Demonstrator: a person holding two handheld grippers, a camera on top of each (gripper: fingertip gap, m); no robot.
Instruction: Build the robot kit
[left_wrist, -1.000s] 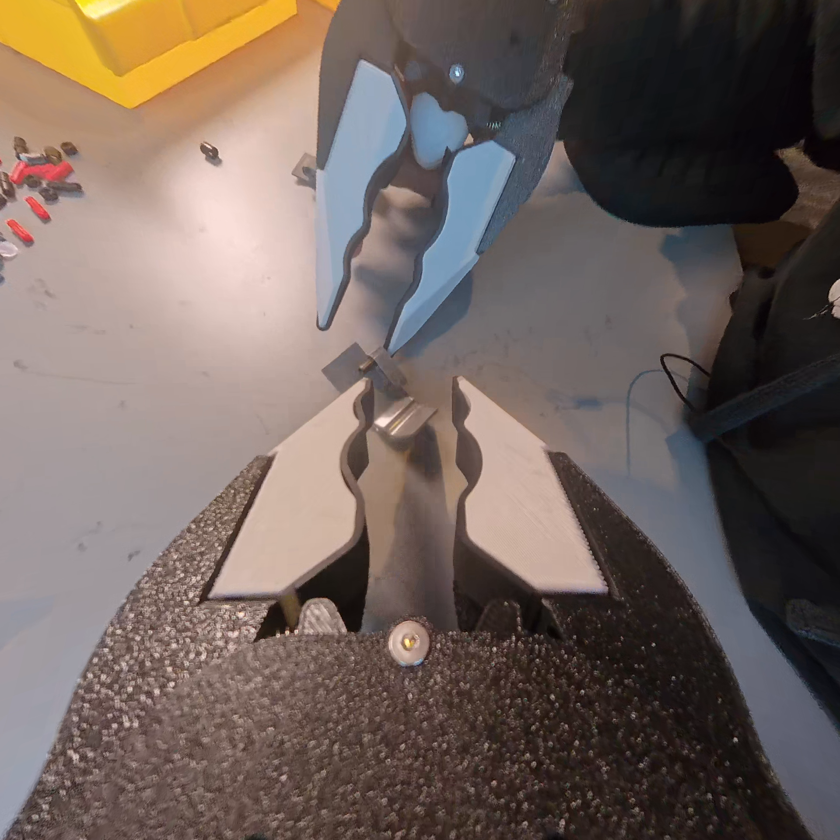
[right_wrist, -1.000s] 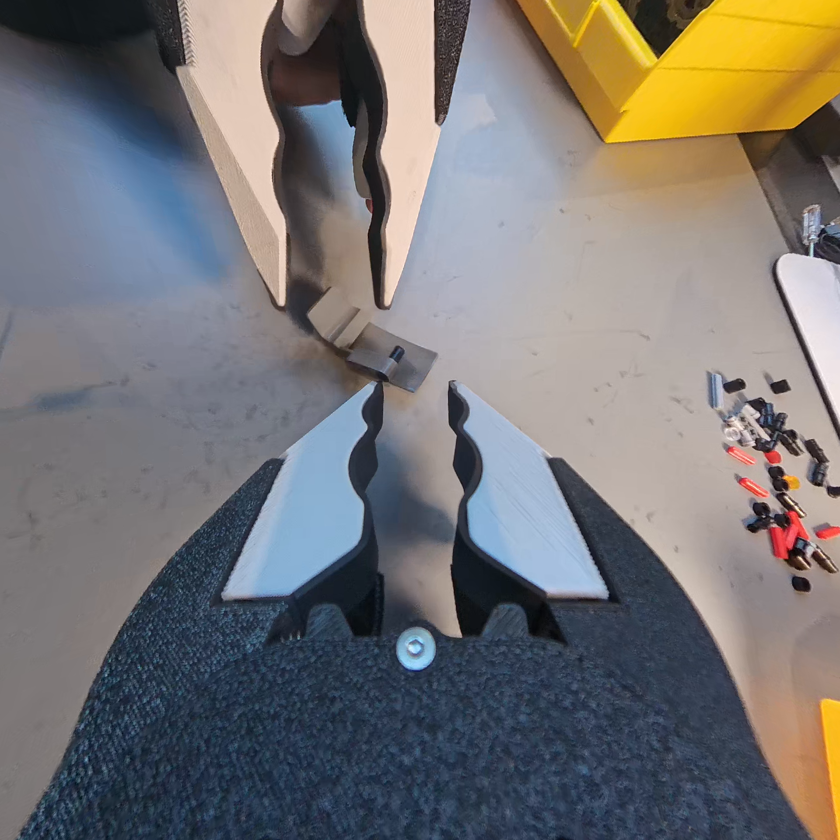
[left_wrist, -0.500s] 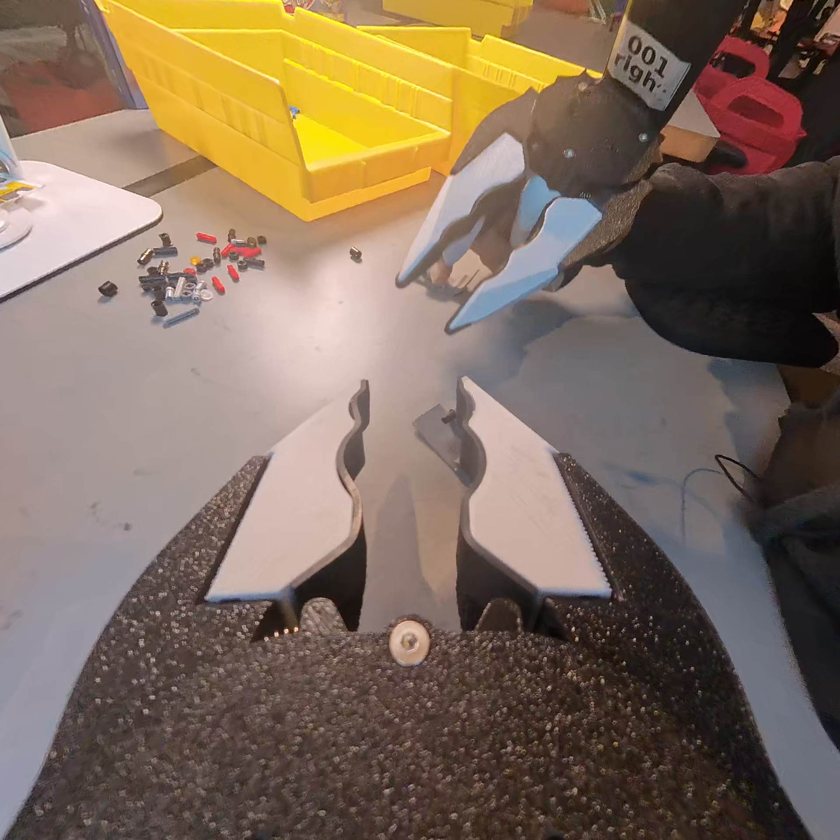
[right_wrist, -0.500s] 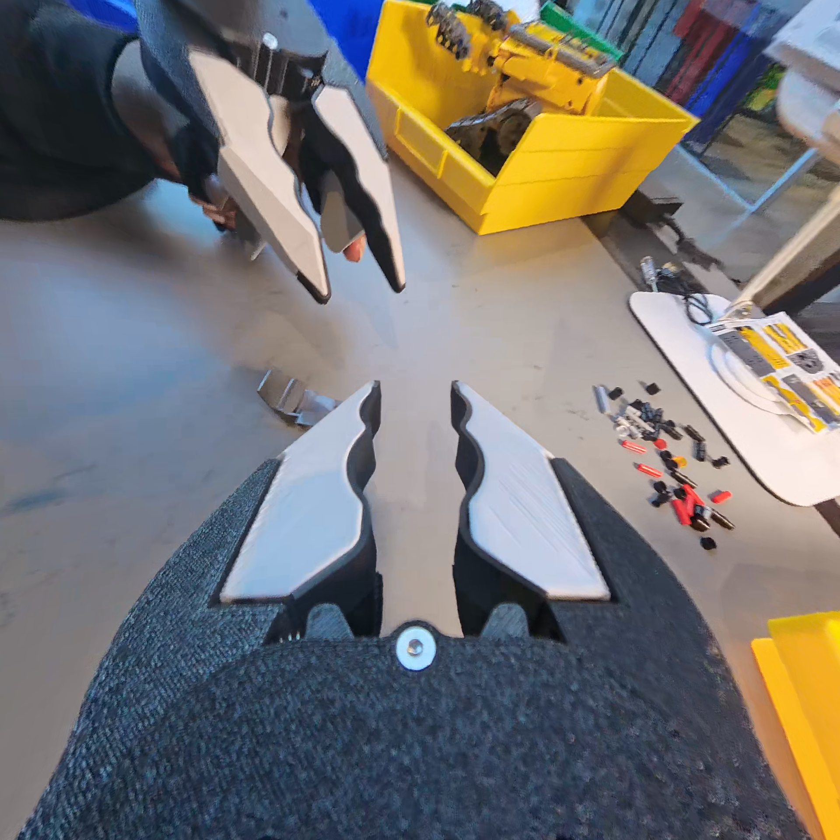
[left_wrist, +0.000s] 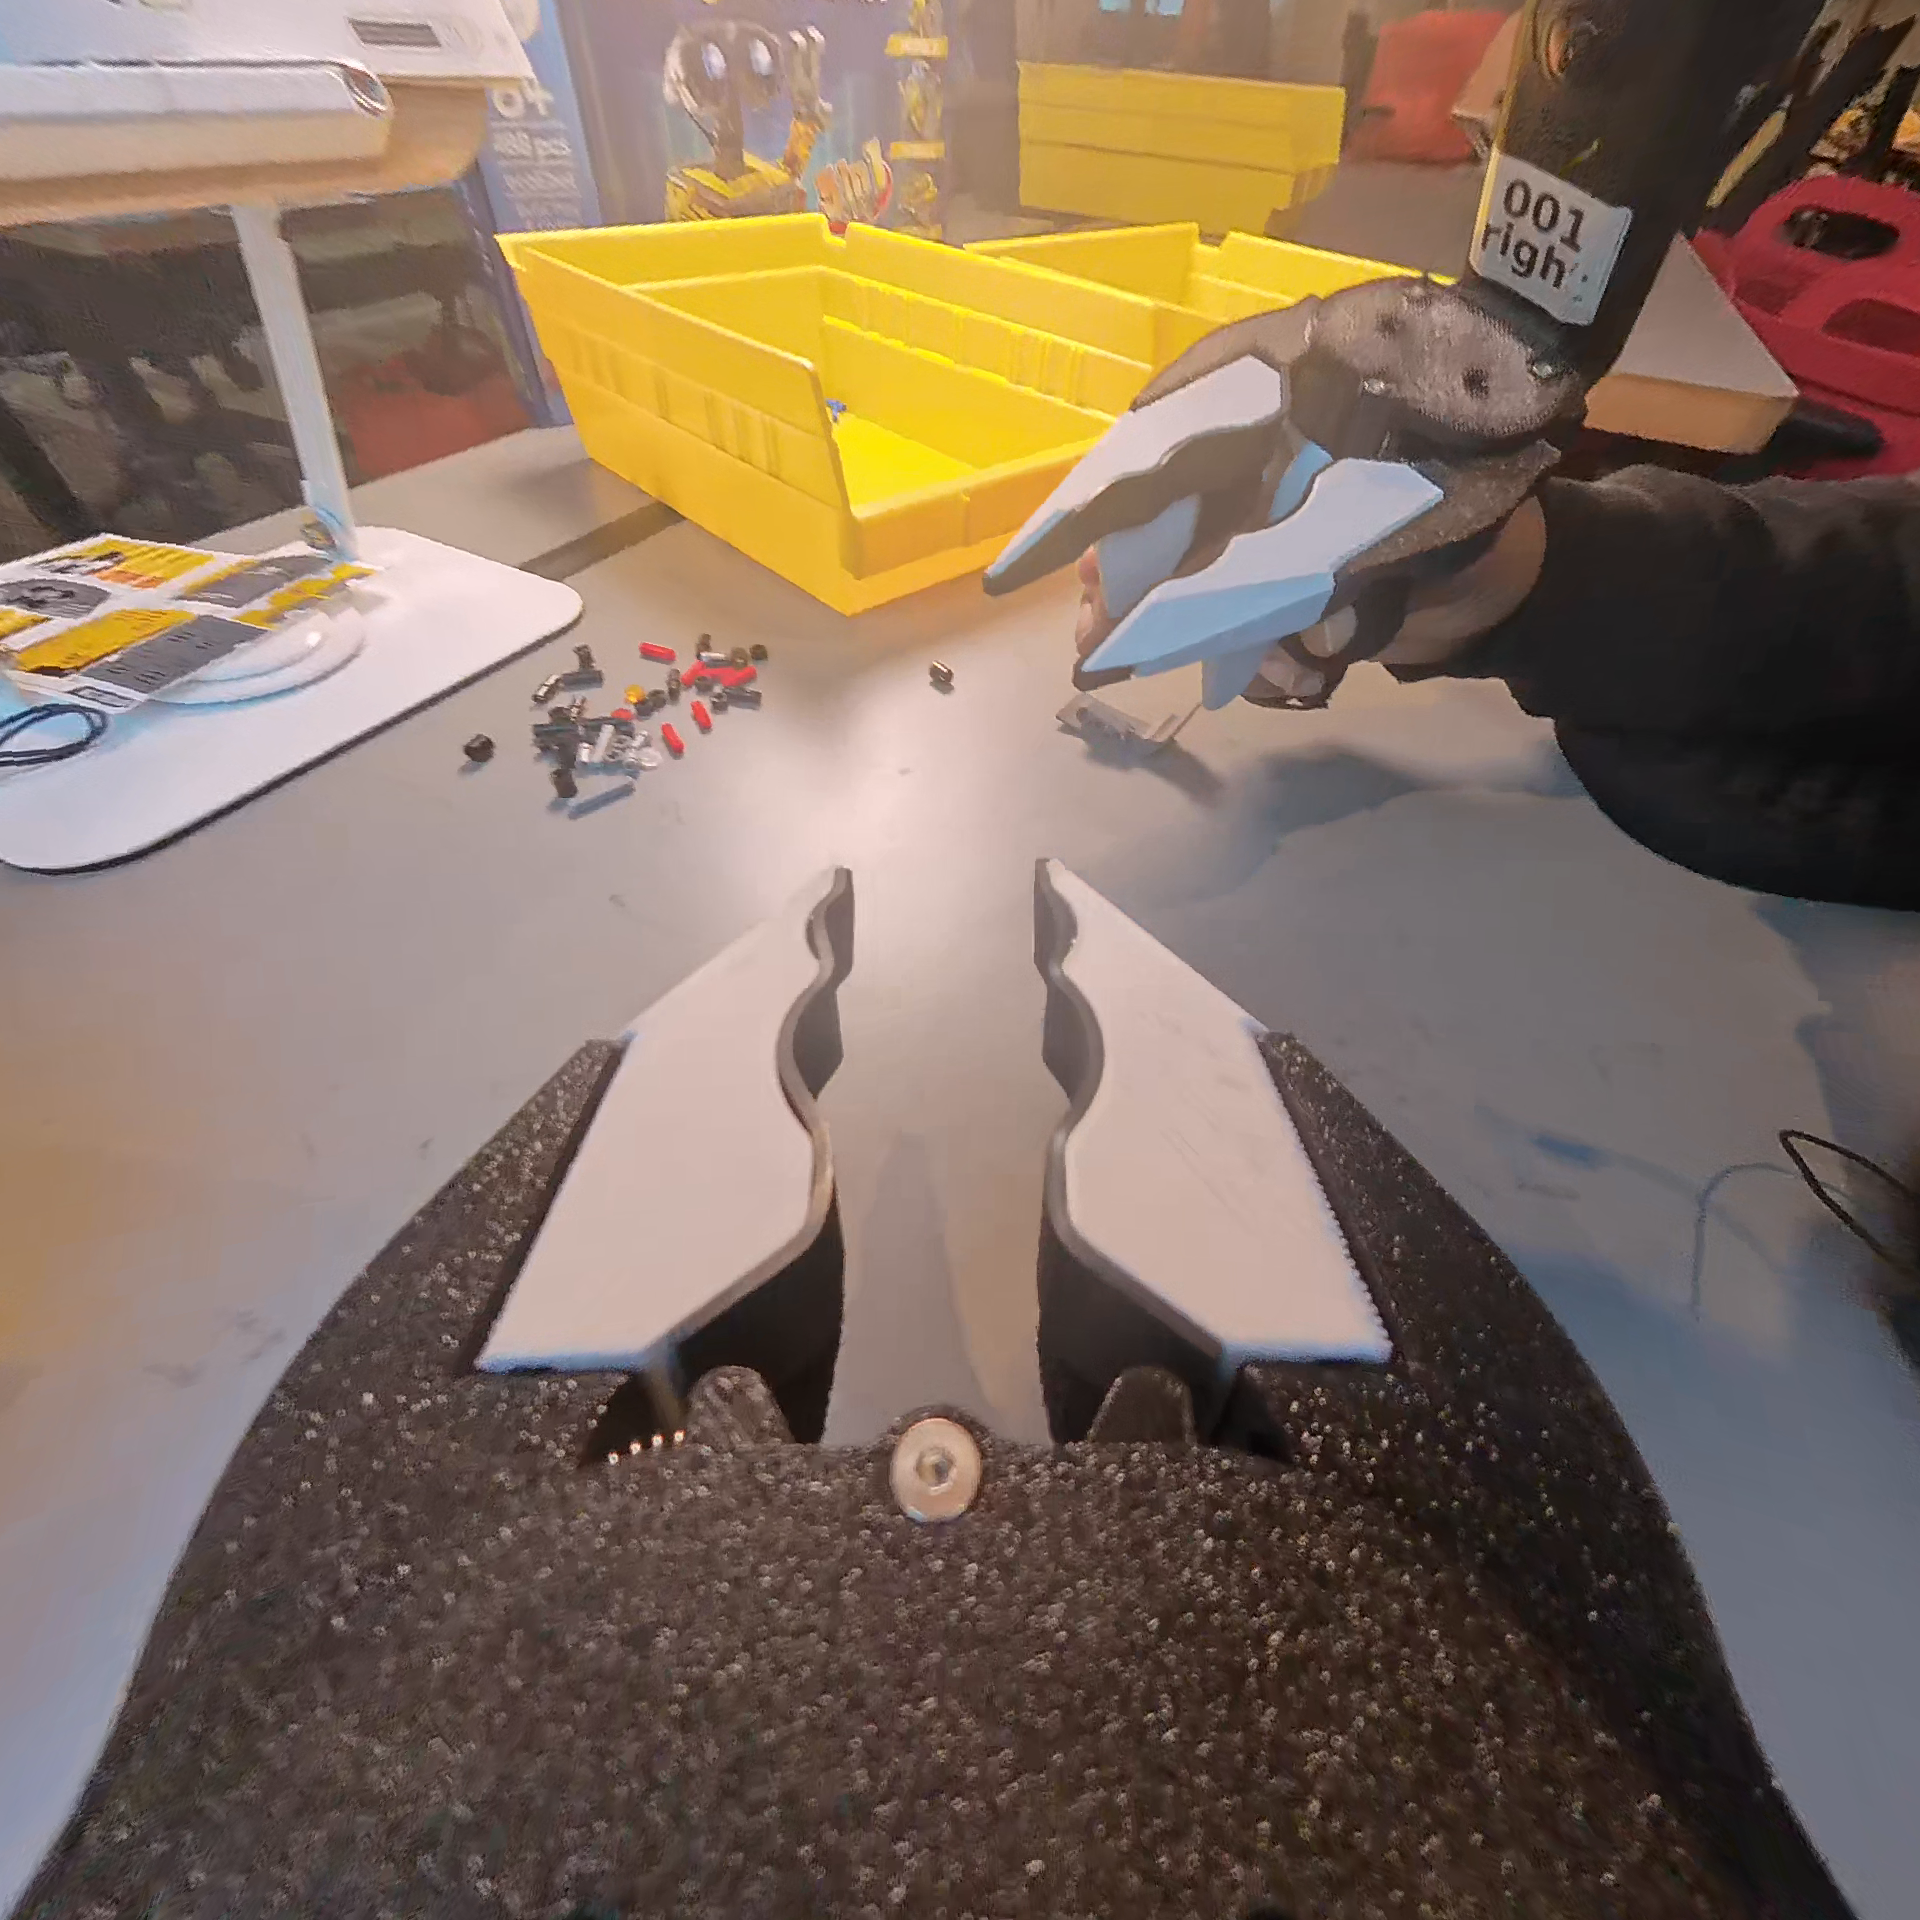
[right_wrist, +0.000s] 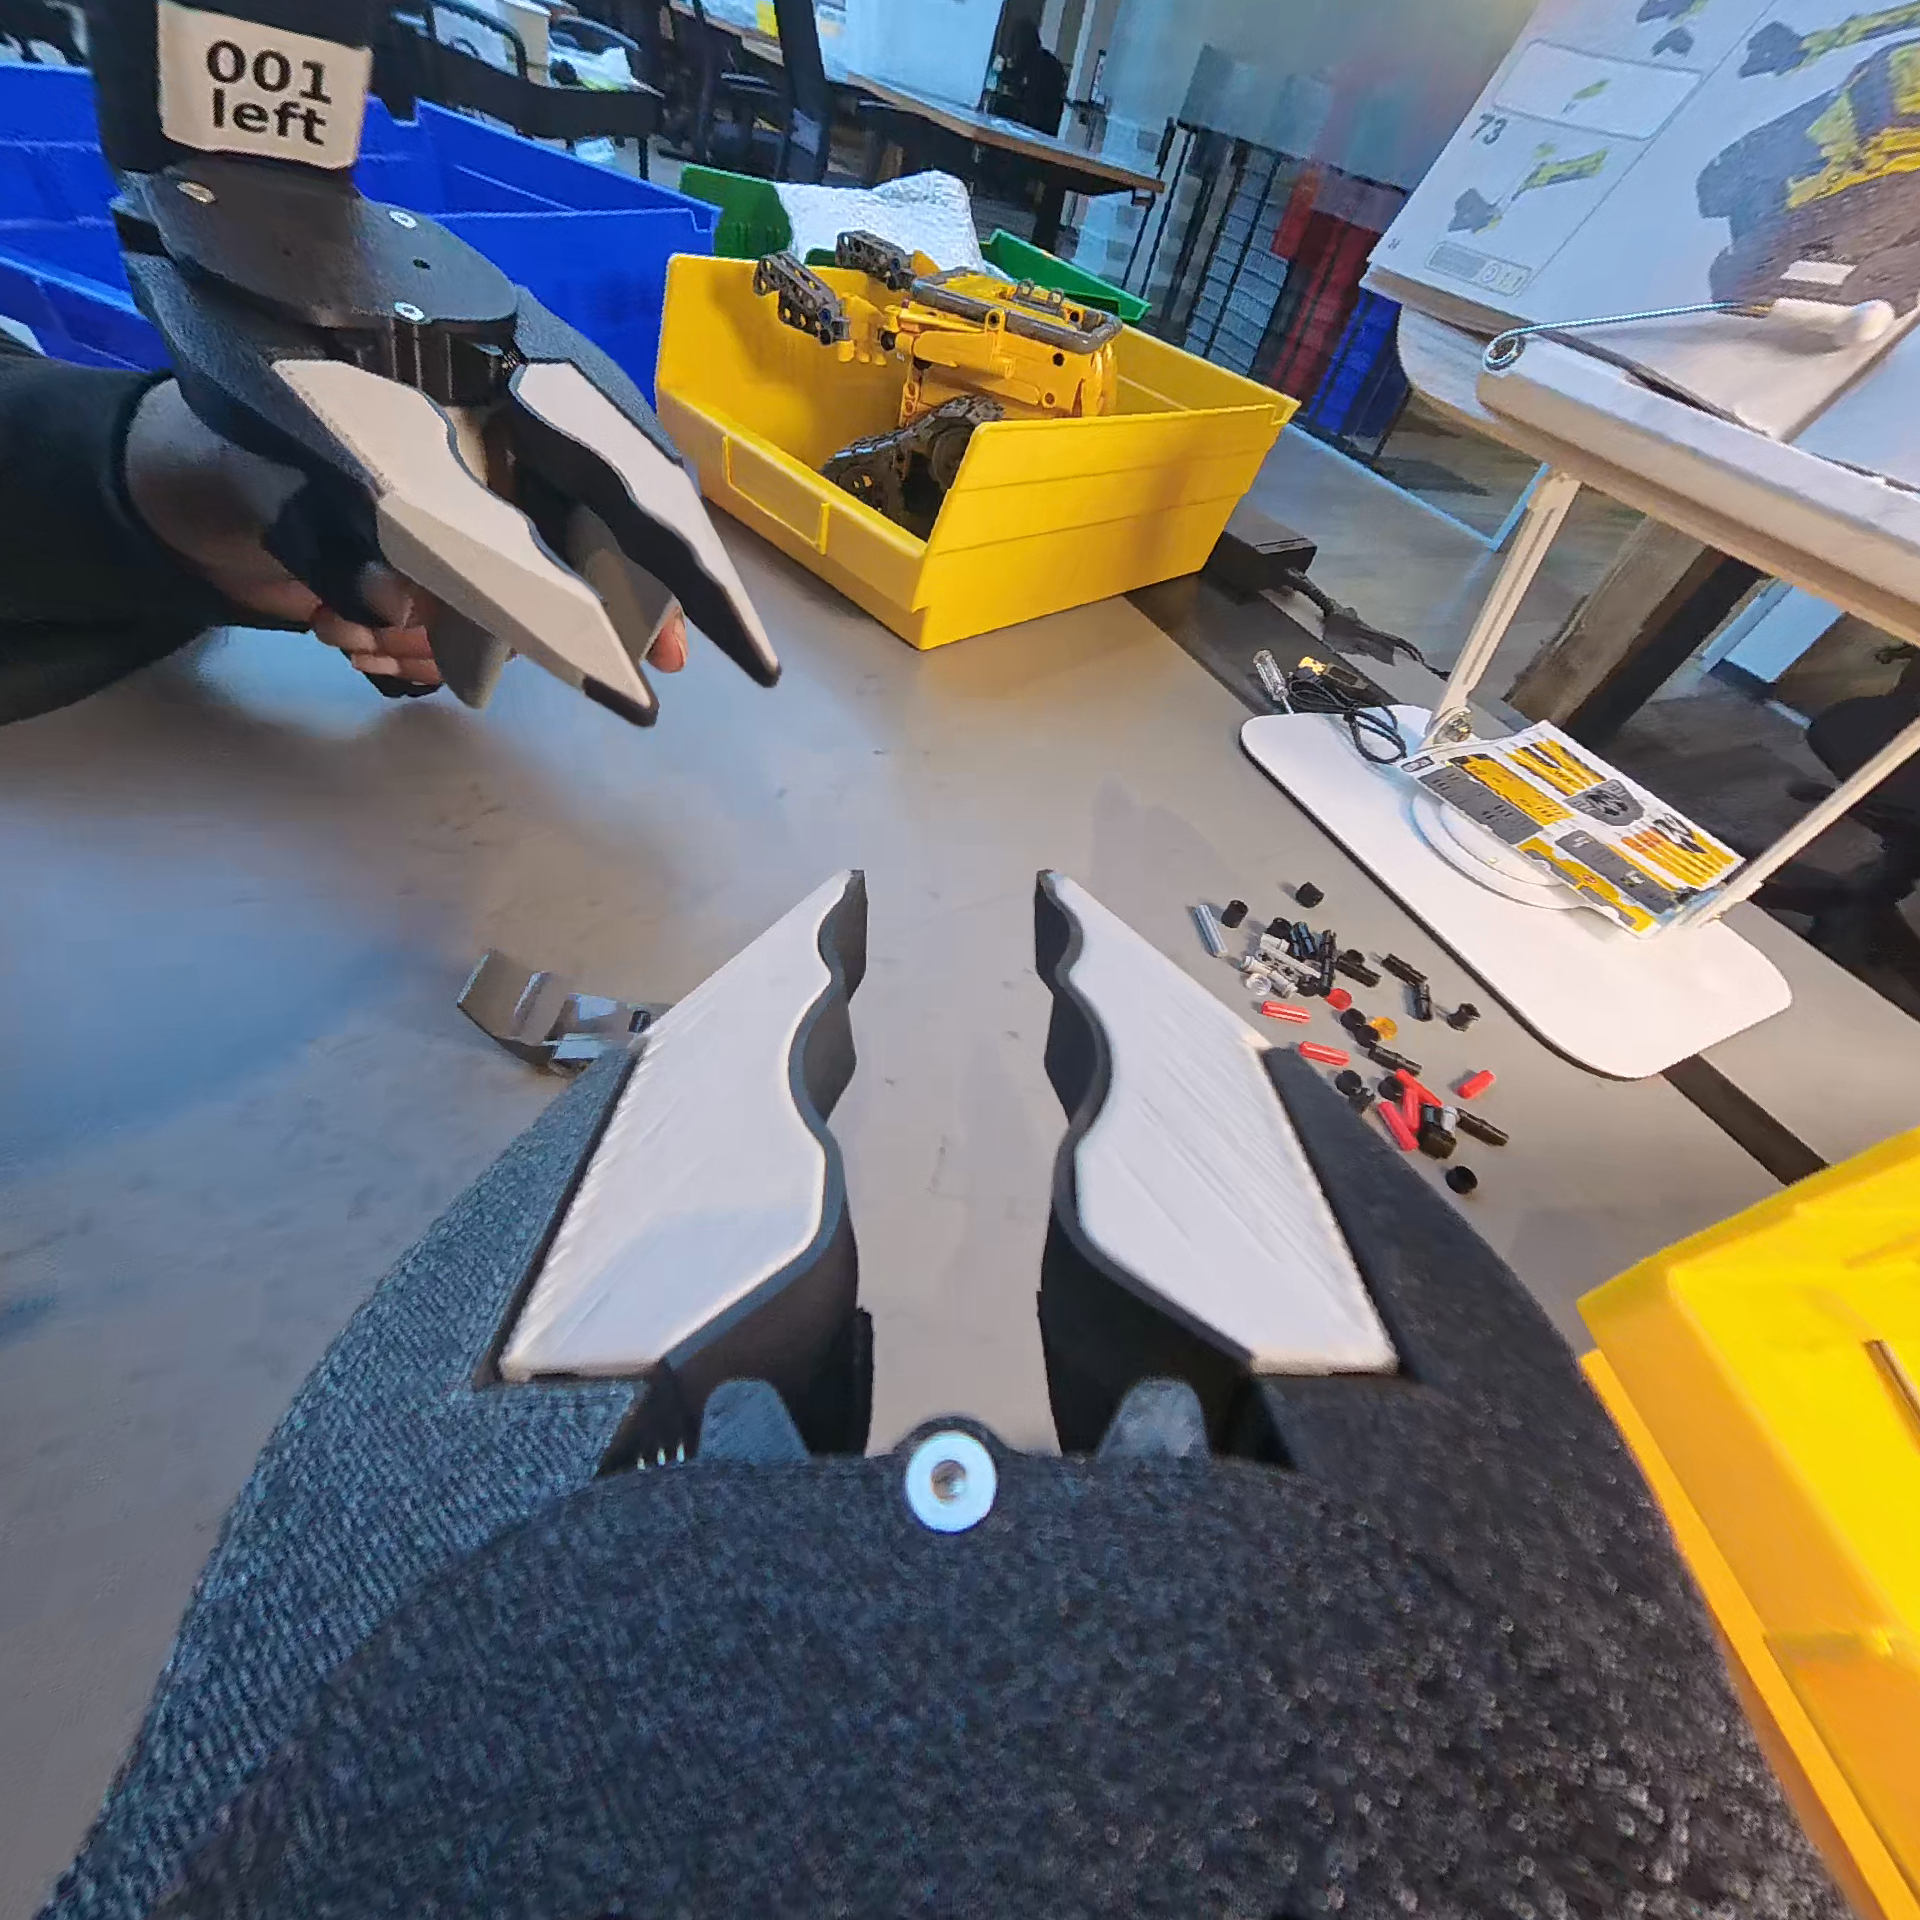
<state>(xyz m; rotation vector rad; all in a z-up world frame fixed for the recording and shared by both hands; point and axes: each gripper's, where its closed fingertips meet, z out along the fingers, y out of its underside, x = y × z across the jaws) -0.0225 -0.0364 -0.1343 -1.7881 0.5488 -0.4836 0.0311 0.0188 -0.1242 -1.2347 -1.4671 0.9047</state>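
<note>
Left tool and right tool both hover above the grey tabletop, fingers apart, holding nothing. A grey angled piece lies just beside the right tool; small loose parts are scattered nearby.

Yellow bin, small scattered pieces, grey table.

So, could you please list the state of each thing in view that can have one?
Left claw: open, empty, above the table.
Right claw: open, empty.
Grey bent piece: lying loose on the table, ungripped.
Small pins: scattered loose.
Yellow bin: open-topped, nearly empty.
Tracked model: sitting in another yellow bin.
</note>
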